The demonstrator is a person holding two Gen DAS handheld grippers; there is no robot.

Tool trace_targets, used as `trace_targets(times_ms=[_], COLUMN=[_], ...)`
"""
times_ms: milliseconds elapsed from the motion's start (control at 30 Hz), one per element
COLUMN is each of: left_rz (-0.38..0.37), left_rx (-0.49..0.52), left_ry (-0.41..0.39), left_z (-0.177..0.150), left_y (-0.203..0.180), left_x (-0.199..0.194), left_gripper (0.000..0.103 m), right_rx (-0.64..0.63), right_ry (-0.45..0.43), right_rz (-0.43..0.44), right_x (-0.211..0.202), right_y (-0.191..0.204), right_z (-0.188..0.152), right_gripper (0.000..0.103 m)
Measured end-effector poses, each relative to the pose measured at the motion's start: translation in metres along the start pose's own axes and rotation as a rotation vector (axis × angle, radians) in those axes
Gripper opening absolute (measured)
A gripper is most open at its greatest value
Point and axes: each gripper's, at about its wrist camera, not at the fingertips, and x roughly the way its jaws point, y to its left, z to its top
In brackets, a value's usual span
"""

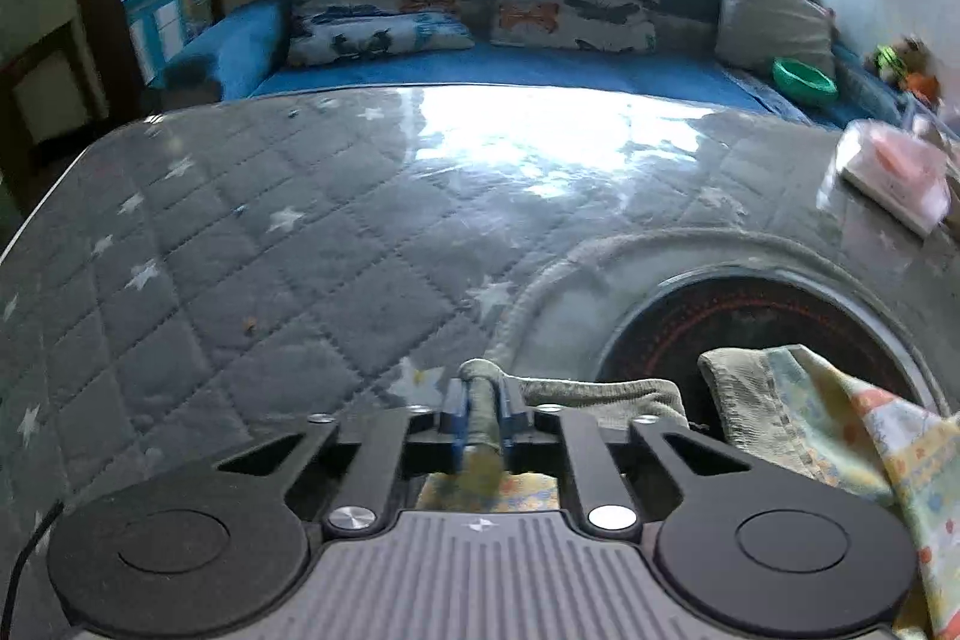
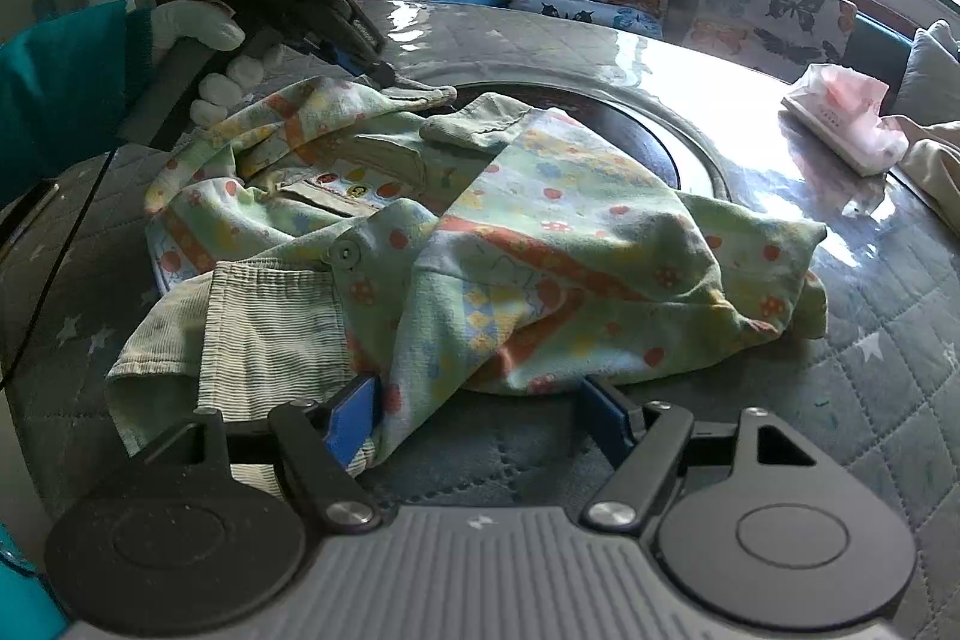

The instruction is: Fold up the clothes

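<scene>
Pinching a ribbed greenish cuff (image 1: 480,388) of the garment, the left gripper (image 1: 480,415) is sitting low over the quilted bench (image 1: 240,232), jaws pressed together on the fabric, probably to pull that sleeve flat for folding. More patterned cloth is trailing off at the frame's right edge, cut off. A tissue pack (image 1: 888,172) is lying near the bench's far right edge, blurred.

Hovering at the near edge, the right gripper (image 2: 480,415) is keeping its jaws spread, the hem of the printed garment (image 2: 540,244) lying between them, not pinched. The garment is lying crumpled mid-bench over a dark round inset (image 2: 630,124), mostly hiding it. A gloved hand (image 2: 210,58) is holding the left gripper at the garment's far left corner; its tips are hard to make out there.
</scene>
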Motion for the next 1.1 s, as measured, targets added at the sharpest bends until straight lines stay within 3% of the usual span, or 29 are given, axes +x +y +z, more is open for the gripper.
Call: trace_targets(times_ms=[300,467,633,833,1000,1100], left_rz=[0.150,0.275,0.410,0.467,0.486,0.488], left_rx=[-0.161,-0.265,-0.306,-0.325,-0.318,-0.301], left_ry=[-0.114,-0.182,-0.203,-0.153,-0.142,-0.158], left_z=[-0.026,-0.059,-0.101,-0.125,-0.124,-0.122], left_y=[0.060,0.097,0.114,0.123,0.124,0.121], left_x=[-0.068,-0.121,-0.153,-0.149,-0.142,-0.146], left_gripper=[0.006,0.006,0.006,0.006,0.006,0.006], right_rx=[-0.007,-0.031,-0.054,-0.114,-0.235,-0.286], right_ry=[-0.029,-0.052,-0.081,-0.114,-0.076,-0.039], right_rz=[-0.019,-0.025,-0.036,0.036,0.164,0.195], right_x=[-0.005,-0.012,-0.020,-0.034,-0.025,-0.013], right_y=[0.003,0.007,0.009,0.029,0.067,0.083], right_z=[0.002,0.005,0.011,0.017,0.011,0.004], right_gripper=[0.075,0.075,0.075,0.074,0.067,0.062])
